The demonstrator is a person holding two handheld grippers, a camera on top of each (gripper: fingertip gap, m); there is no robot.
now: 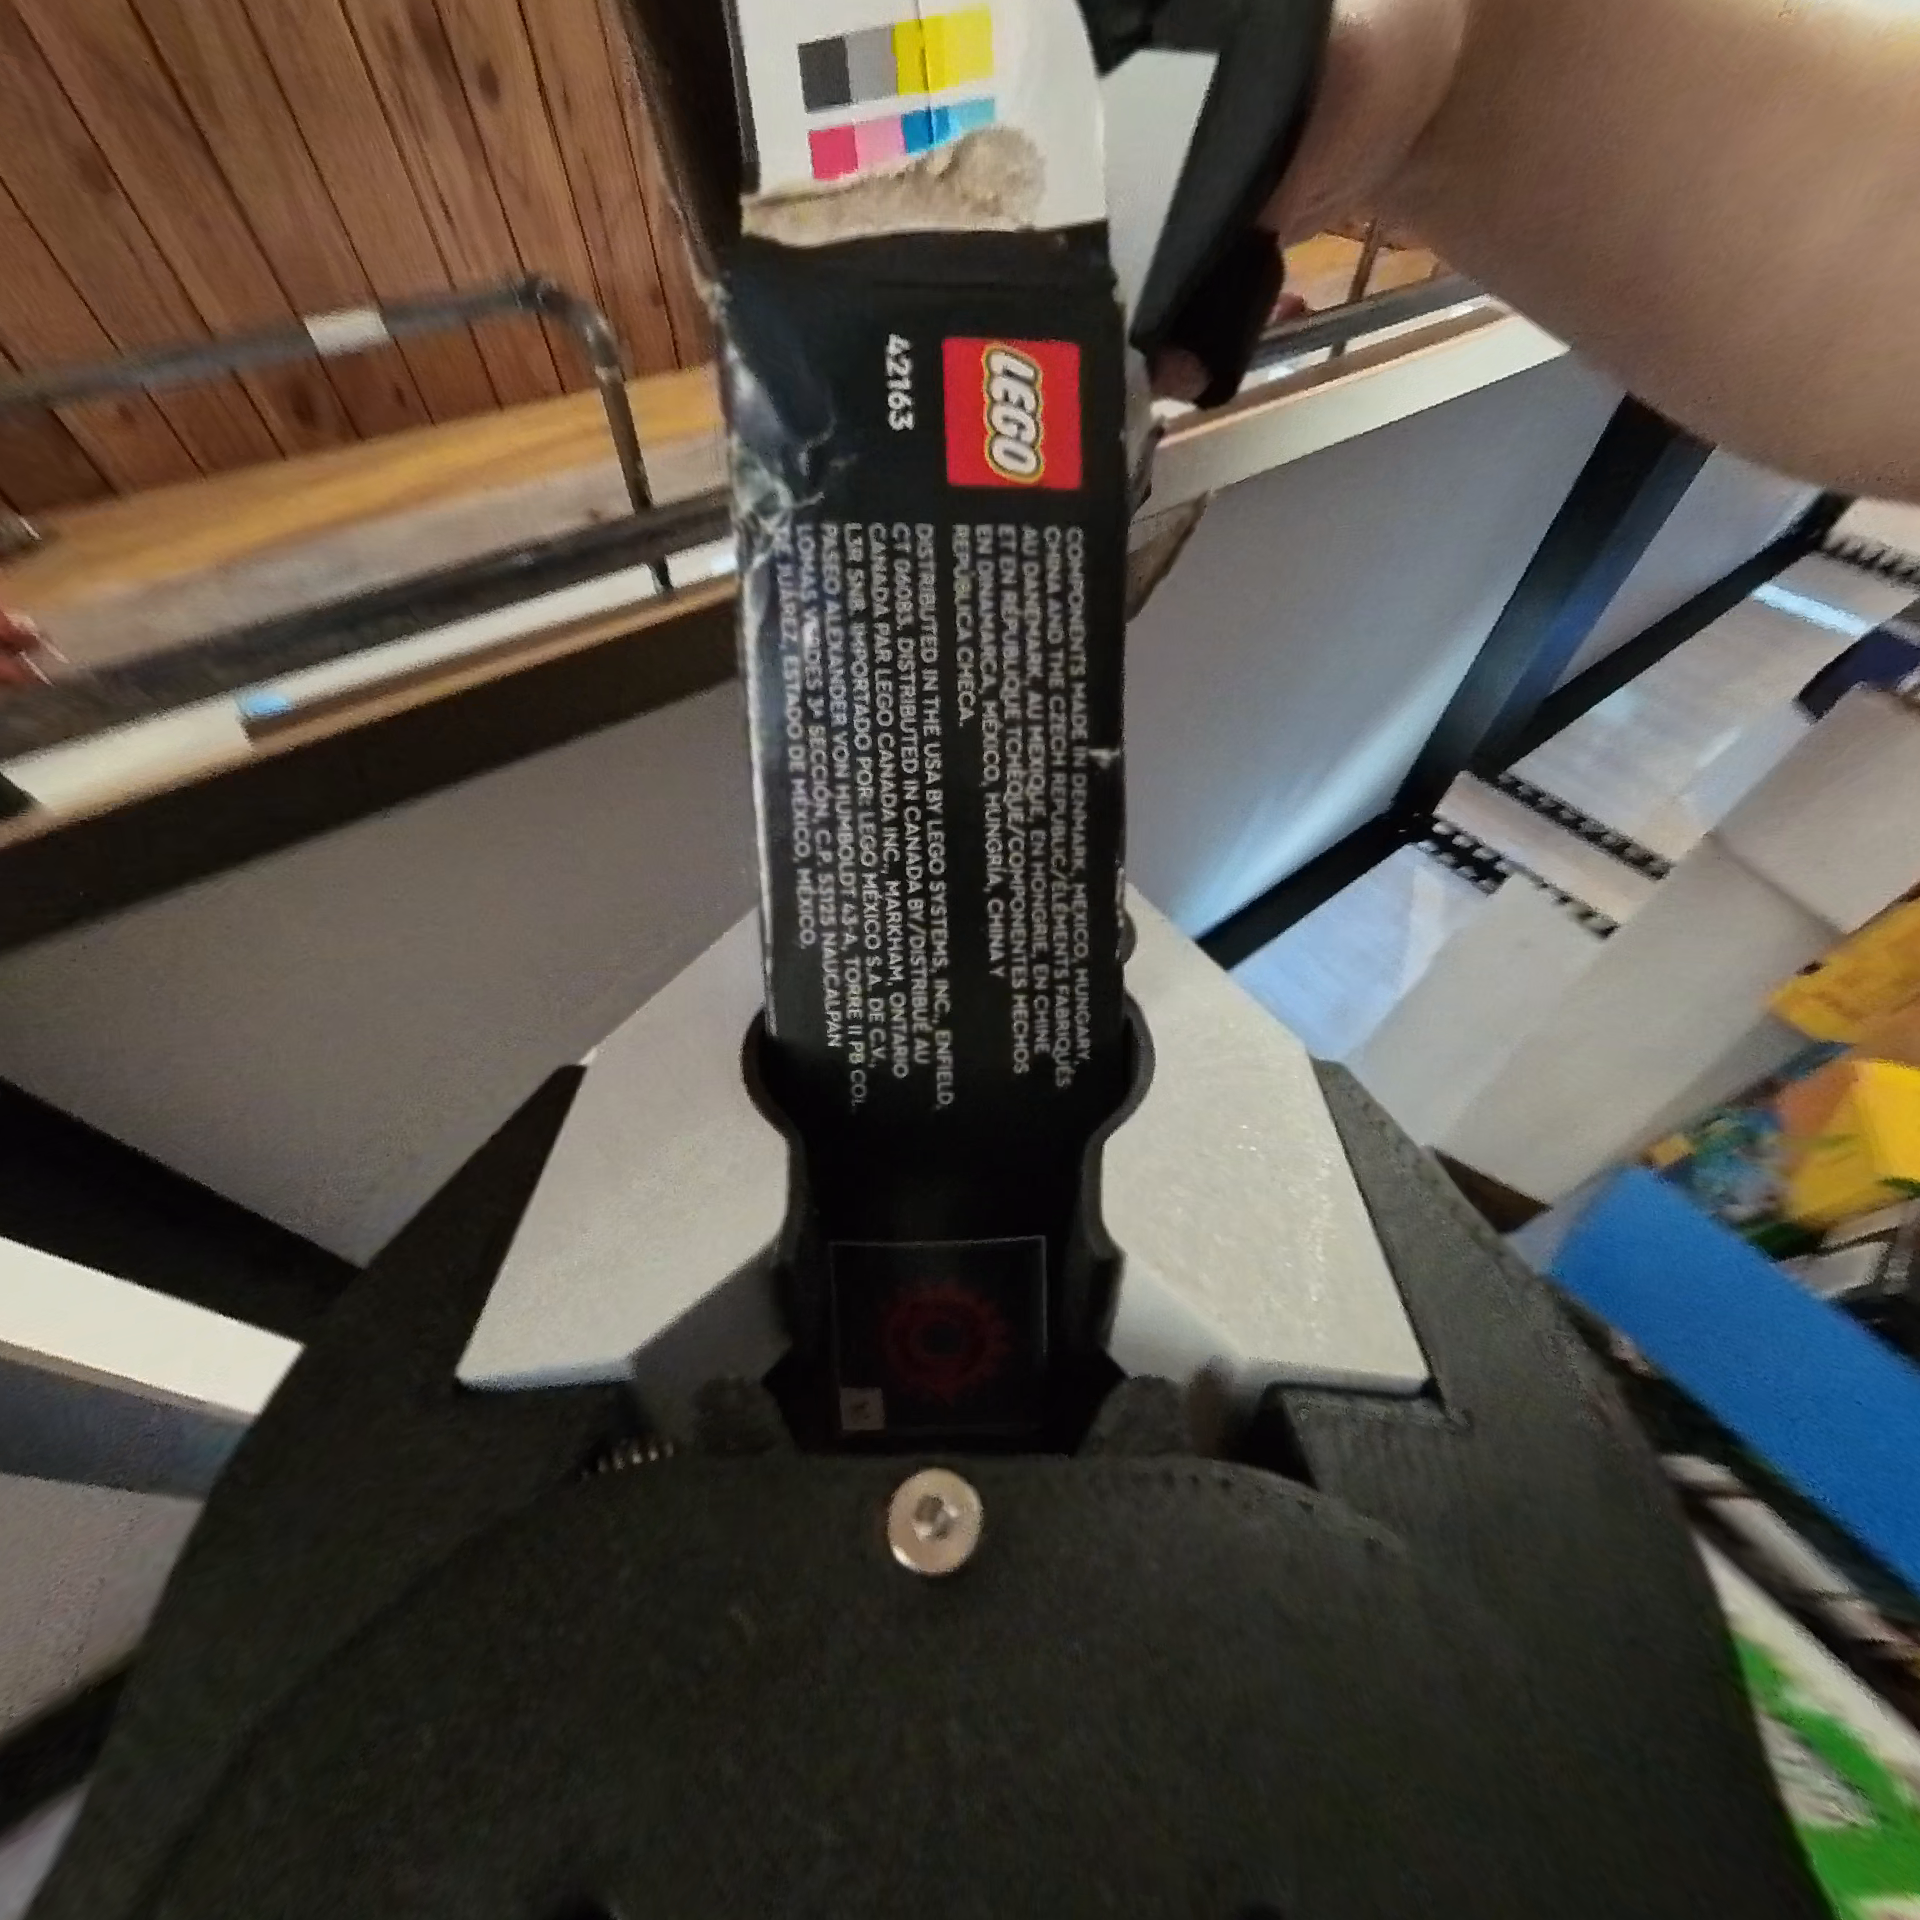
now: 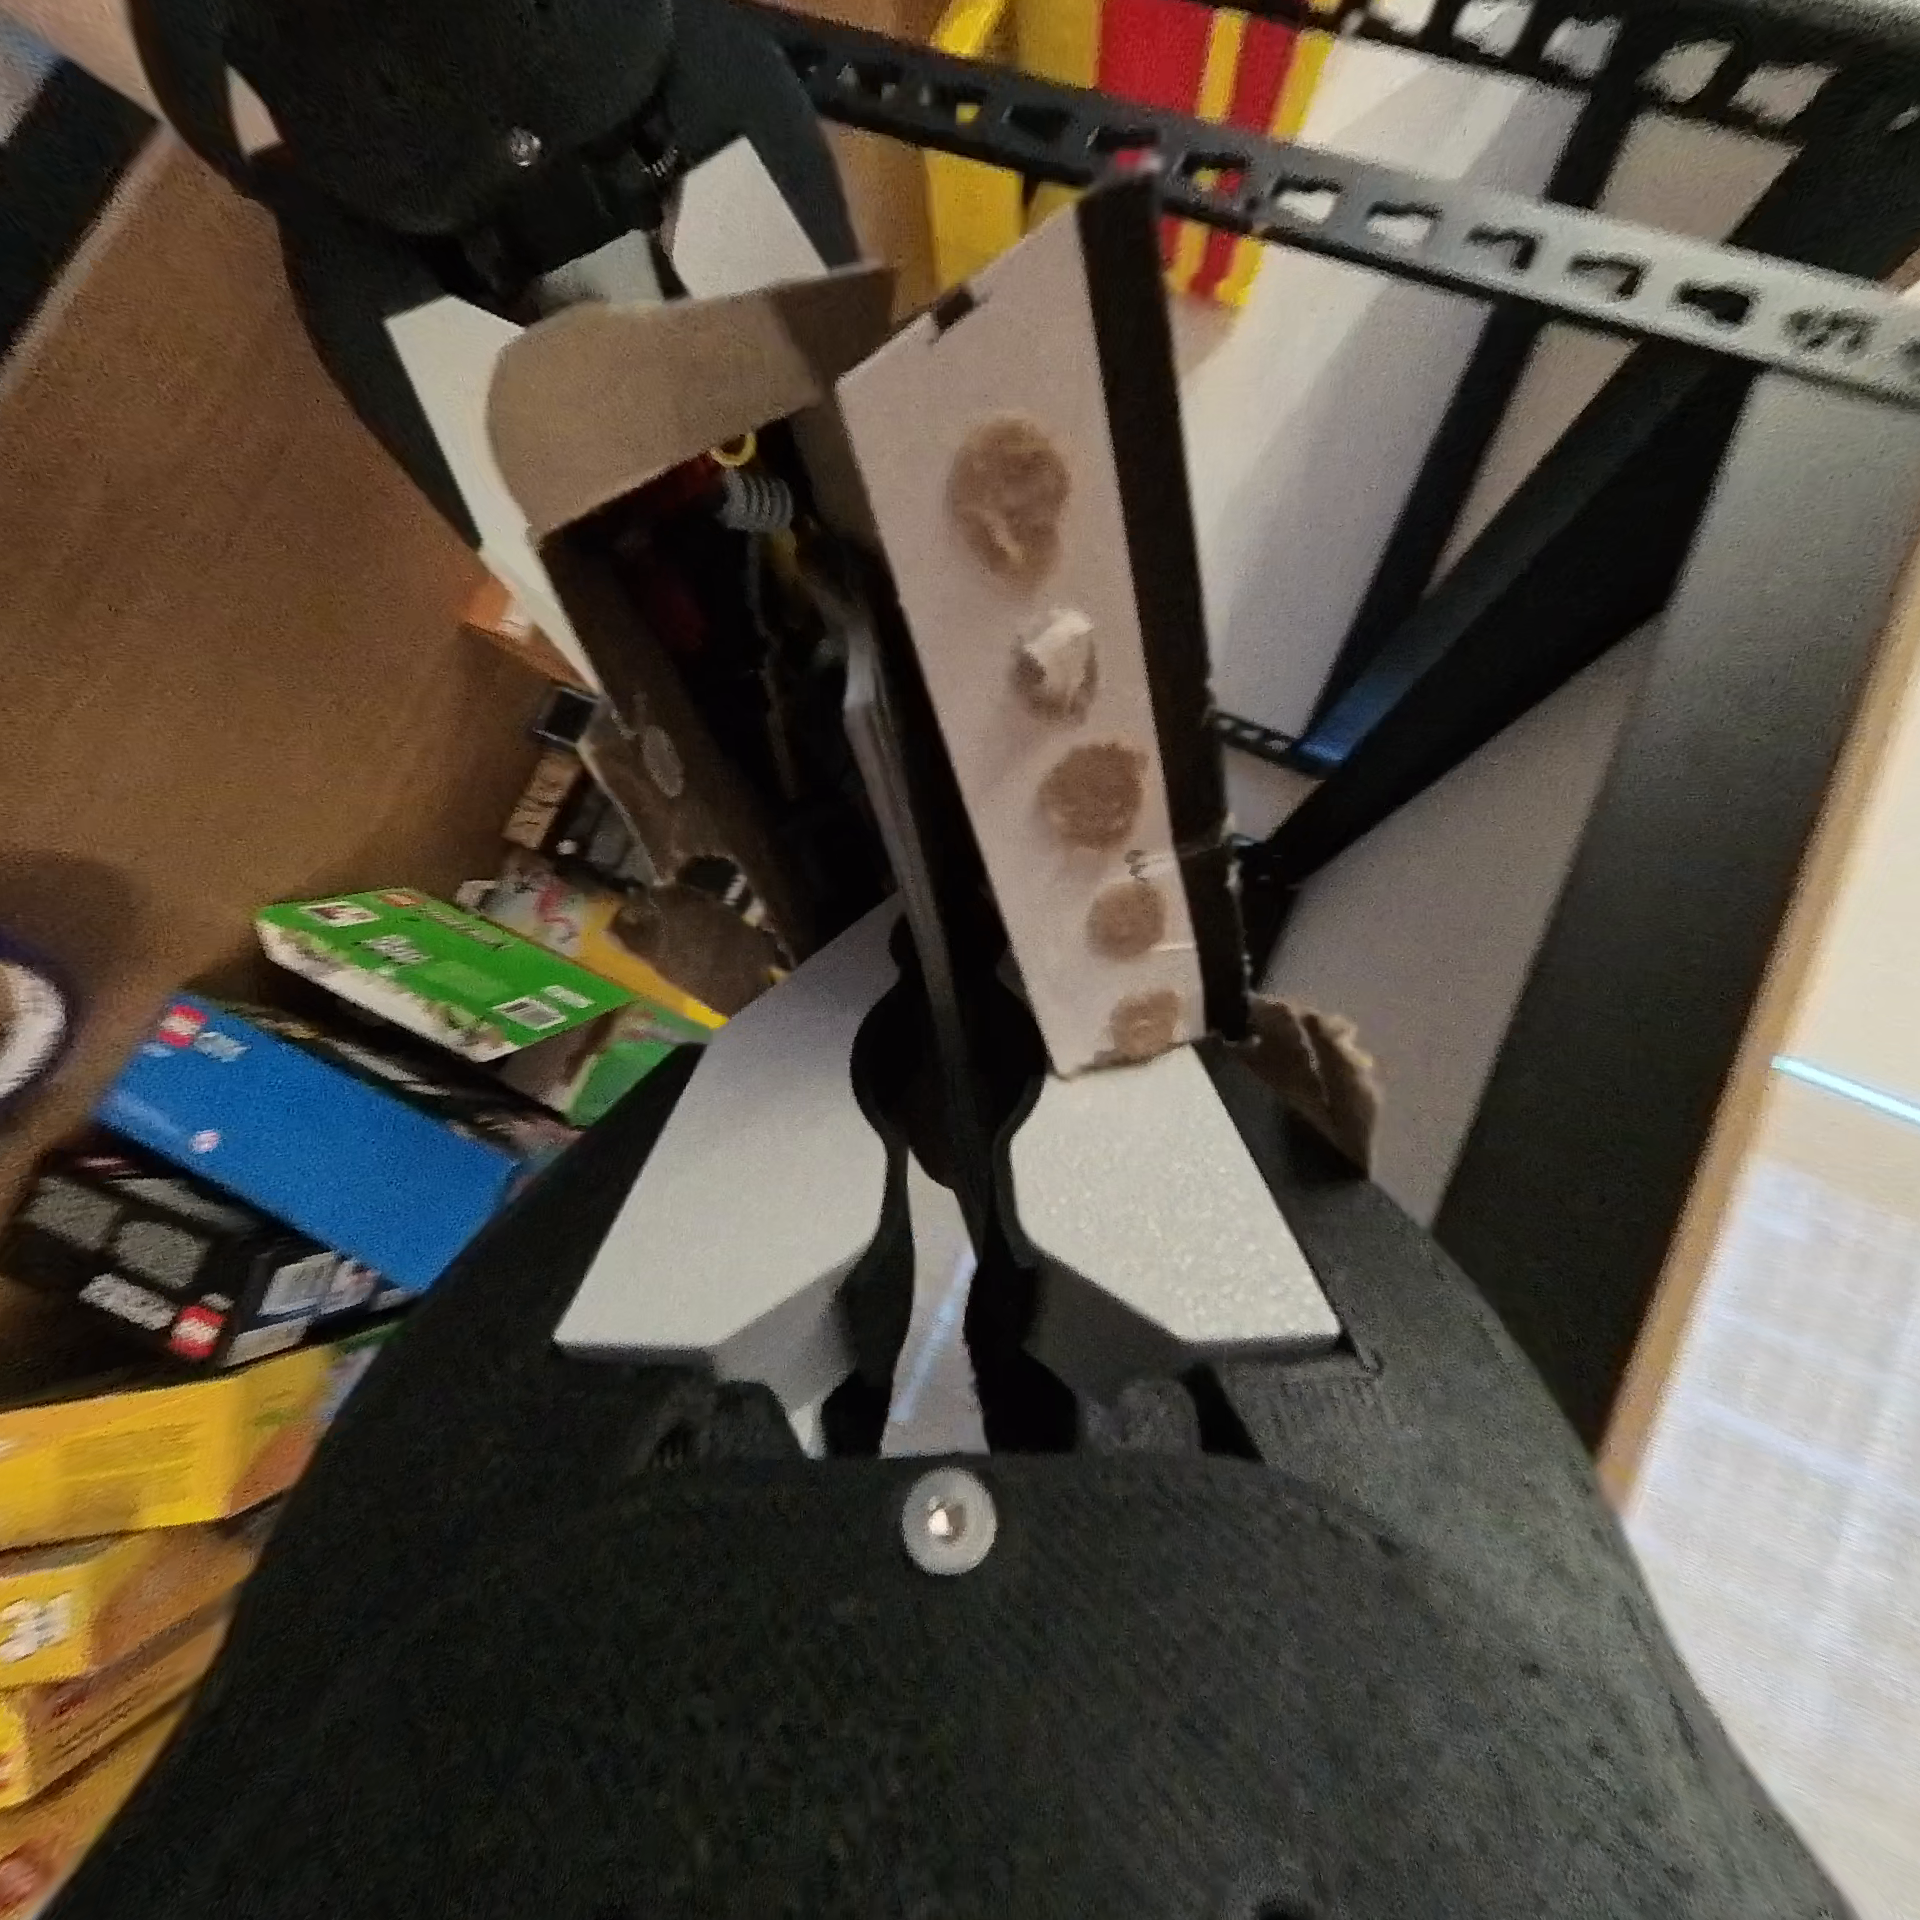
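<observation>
Unquoted logo and print on black box (image 1: 935, 727).

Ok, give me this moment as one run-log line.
left gripper: shut on black box | right gripper: shut on box flap | box: open at one end, held in the air | below: stacked toy boxes

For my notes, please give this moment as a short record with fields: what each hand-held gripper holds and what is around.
left hand-held gripper: shut on black toy box
right hand-held gripper: shut on open end flap of the same box
box state: end open, parts visible inside
nearby: stacked toy boxes, black metal rack
</observation>
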